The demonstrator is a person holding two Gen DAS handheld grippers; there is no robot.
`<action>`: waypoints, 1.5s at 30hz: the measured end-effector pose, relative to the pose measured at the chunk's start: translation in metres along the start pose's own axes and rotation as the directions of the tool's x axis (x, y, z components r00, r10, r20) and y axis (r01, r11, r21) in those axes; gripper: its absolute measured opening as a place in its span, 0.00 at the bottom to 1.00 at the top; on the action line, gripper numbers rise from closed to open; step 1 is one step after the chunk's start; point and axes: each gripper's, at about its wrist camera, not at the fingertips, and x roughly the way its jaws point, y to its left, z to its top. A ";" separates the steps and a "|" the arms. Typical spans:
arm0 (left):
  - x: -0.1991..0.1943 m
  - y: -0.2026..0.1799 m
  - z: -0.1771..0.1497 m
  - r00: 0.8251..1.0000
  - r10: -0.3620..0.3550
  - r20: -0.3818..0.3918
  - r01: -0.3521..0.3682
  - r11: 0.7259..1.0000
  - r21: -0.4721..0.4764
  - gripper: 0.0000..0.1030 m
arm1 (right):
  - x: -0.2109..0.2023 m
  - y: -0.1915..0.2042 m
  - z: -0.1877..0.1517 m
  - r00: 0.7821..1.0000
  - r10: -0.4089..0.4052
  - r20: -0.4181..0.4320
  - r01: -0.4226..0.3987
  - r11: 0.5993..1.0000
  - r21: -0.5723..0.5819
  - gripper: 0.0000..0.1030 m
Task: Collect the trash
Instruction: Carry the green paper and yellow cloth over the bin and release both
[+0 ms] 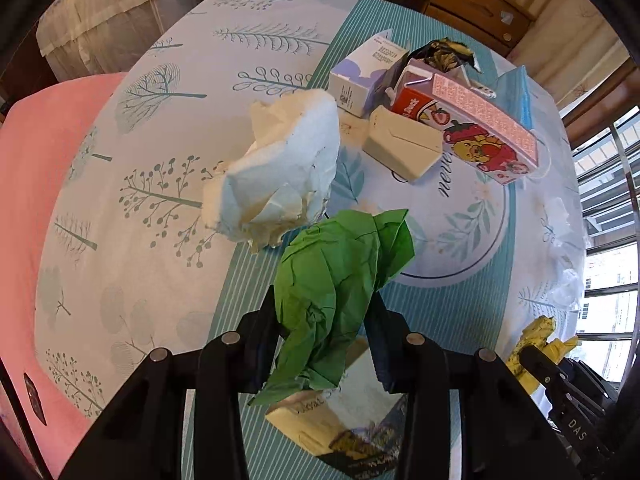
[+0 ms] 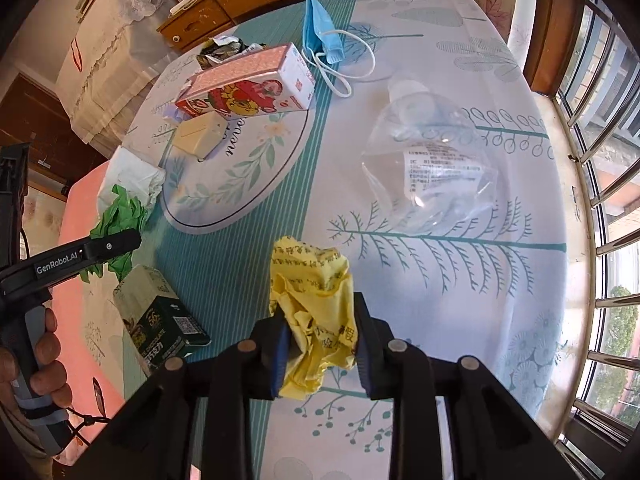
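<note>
My left gripper [image 1: 324, 316] is shut on a crumpled green paper [image 1: 344, 276] and holds it above the table; it also shows in the right wrist view [image 2: 116, 216]. My right gripper [image 2: 318, 320] is shut on a crumpled yellow printed wrapper [image 2: 316, 304], which shows at the right edge of the left wrist view [image 1: 536, 340]. A crumpled white tissue [image 1: 280, 168] lies just beyond the green paper. A dark chocolate box [image 2: 160, 316] lies under the left gripper. A clear plastic bag [image 2: 432, 160] lies ahead of the right gripper.
A strawberry drink carton [image 1: 476, 128], a small beige box [image 1: 404, 144], a white-purple box [image 1: 364, 76] and a dark foil wrapper [image 1: 444, 54] lie at the far side. A blue face mask [image 2: 320, 28] lies farther back. A pink cloth [image 1: 36, 184] covers the left; window bars [image 2: 600, 160] stand right.
</note>
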 end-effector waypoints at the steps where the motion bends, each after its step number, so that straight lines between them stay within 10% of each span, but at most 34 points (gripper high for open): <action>1: -0.003 0.000 -0.001 1.000 -0.002 0.005 0.002 1.000 0.003 0.37 | -0.003 0.002 -0.001 1.000 0.002 0.007 -0.002 1.000 0.000 0.27; 20: -0.118 0.024 -0.061 0.985 -0.082 0.155 0.064 0.991 0.117 0.37 | -0.073 0.051 -0.066 0.988 -0.020 0.155 0.011 0.998 0.064 0.27; 45: -0.167 0.142 -0.263 0.971 -0.220 0.088 0.172 0.910 0.377 0.37 | -0.091 0.160 -0.303 0.972 -0.107 0.208 0.054 0.967 0.248 0.27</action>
